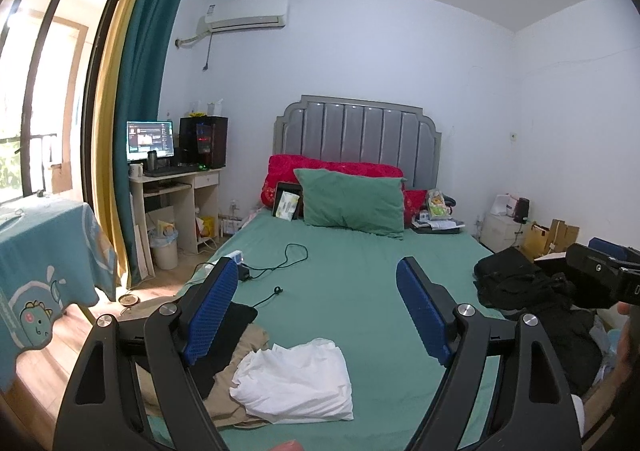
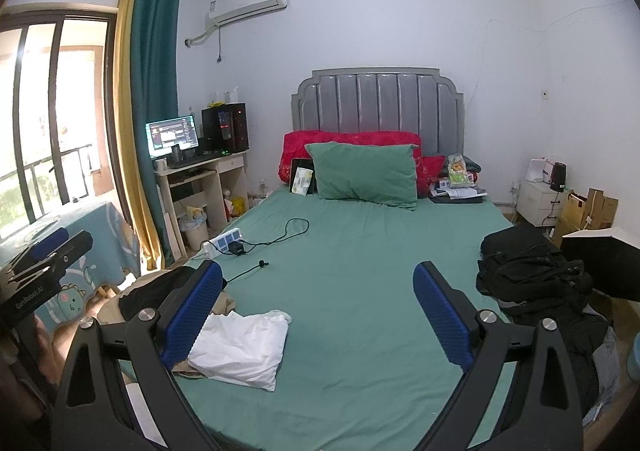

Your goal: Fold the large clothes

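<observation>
The left wrist view is showing a hand (image 1: 624,347) at its right edge; the right wrist view is showing more black clothing (image 2: 536,271) piled there. A white garment (image 1: 296,383) is lying crumpled over tan cloth (image 1: 236,371) near the bed's (image 1: 360,271) foot. Both the left gripper (image 1: 316,311) and right gripper (image 2: 318,315) are hanging apart, holding nothing, above open green sheet.
</observation>
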Action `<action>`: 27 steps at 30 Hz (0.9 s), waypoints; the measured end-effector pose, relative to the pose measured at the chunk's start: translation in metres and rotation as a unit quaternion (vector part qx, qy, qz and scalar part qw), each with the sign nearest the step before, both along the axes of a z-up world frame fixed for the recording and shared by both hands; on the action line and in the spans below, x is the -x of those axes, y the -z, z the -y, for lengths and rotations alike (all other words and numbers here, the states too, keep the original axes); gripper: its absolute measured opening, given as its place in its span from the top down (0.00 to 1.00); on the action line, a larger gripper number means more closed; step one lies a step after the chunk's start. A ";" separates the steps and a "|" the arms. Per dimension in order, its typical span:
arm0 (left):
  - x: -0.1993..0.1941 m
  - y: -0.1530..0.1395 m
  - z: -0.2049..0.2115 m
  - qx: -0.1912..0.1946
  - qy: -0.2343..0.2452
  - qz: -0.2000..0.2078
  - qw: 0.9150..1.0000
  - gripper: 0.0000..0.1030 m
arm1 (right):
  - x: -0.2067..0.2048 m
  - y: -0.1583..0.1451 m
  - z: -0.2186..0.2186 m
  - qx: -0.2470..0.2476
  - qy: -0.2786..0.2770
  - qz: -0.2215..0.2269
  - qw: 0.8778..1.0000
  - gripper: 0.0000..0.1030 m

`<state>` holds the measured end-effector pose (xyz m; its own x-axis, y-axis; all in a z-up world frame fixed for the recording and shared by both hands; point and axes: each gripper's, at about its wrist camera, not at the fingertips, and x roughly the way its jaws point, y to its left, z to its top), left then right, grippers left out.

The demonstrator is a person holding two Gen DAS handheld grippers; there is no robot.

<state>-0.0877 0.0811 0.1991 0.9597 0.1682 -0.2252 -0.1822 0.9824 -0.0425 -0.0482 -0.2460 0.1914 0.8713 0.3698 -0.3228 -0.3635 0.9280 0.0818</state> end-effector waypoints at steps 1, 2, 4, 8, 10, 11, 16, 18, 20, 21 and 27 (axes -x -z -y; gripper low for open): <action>0.000 0.000 0.000 0.000 0.000 0.000 1.000 0.18 | 0.000 0.000 0.000 -0.001 0.000 -0.001 1.000 0.07; 0.000 0.000 0.000 0.000 0.000 -0.001 1.000 0.18 | 0.000 0.000 -0.001 -0.002 0.000 -0.001 1.000 0.07; 0.000 0.000 0.000 0.001 0.000 -0.001 1.000 0.18 | 0.000 0.000 0.000 -0.002 0.000 -0.001 1.000 0.07; 0.000 0.000 0.000 -0.002 -0.006 -0.003 1.000 0.18 | 0.000 -0.001 0.004 -0.003 0.000 -0.001 1.000 0.07; -0.001 0.000 -0.001 -0.001 -0.008 -0.005 1.000 0.18 | -0.001 0.000 0.005 -0.003 0.000 0.000 1.000 0.07; -0.001 0.000 -0.001 0.000 -0.008 -0.004 1.000 0.18 | -0.001 0.000 0.006 -0.003 -0.001 -0.001 1.000 0.07; -0.001 0.000 0.000 -0.001 -0.008 -0.005 1.000 0.18 | -0.001 -0.001 0.007 -0.003 -0.001 -0.001 1.000 0.07; -0.001 0.000 0.000 -0.001 -0.007 -0.004 1.000 0.18 | -0.001 -0.001 0.007 -0.003 -0.001 -0.001 1.000 0.07; -0.001 0.000 -0.001 -0.001 -0.007 -0.004 1.000 0.18 | -0.001 0.000 0.006 -0.003 -0.001 0.000 1.000 0.07; -0.001 0.000 0.000 -0.001 -0.008 -0.004 1.000 0.18 | -0.001 0.000 0.006 -0.003 0.000 -0.001 1.000 0.07; -0.001 0.000 -0.001 0.004 -0.007 -0.004 1.000 0.18 | -0.001 0.000 0.005 -0.003 0.000 -0.001 1.000 0.07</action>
<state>-0.0872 0.0820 0.1993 0.9556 0.1790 -0.2341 -0.1953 0.9796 -0.0480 -0.0472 -0.2514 0.1918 0.8707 0.3722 -0.3216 -0.3640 0.9273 0.0876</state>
